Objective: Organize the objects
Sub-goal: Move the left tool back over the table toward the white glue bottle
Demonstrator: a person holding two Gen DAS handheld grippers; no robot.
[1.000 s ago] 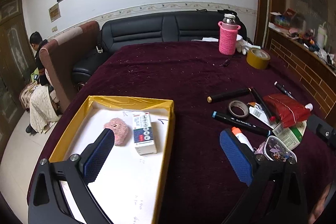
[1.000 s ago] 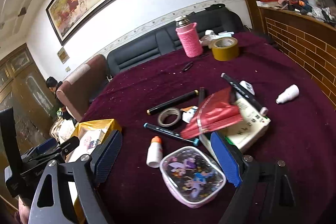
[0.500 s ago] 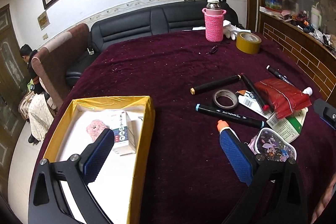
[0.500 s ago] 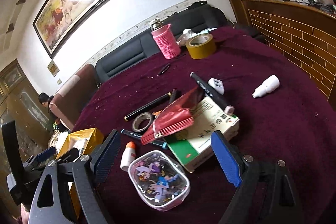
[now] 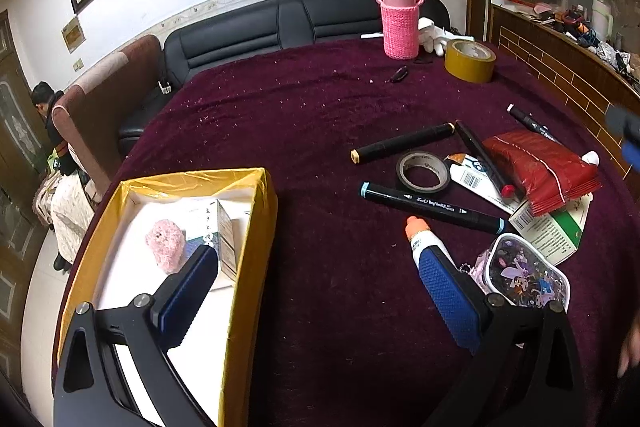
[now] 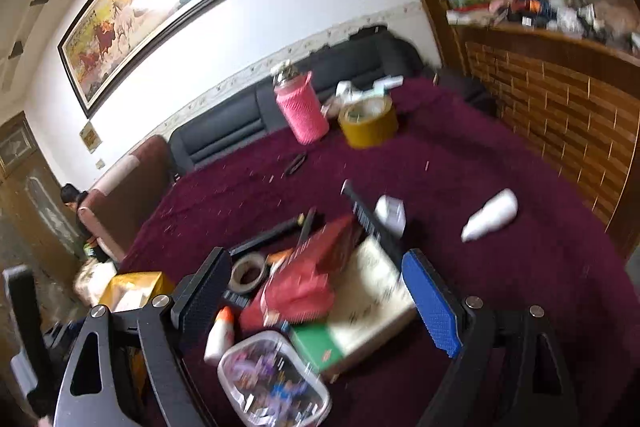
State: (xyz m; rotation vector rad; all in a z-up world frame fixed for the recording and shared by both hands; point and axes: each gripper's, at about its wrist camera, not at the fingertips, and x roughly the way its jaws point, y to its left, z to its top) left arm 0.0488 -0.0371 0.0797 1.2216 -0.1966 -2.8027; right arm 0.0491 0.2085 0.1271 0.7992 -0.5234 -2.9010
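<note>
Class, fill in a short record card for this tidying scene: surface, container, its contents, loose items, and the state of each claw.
surface: maroon cloth
container: yellow box, open
contents: pink fuzzy lump; small carton
loose items: black marker; tape ring; red packet; glue bottle; cartoon case
left claw: open, empty
right claw: open, empty, above the red packet

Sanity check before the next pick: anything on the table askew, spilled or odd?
Nothing spilled or visibly damaged. The clutter is a loose heap: the red packet lies askew across the green-and-white box, with a black marker crossing a white barcoded carton. A white bottle lies on its side, apart from the pile.
</note>
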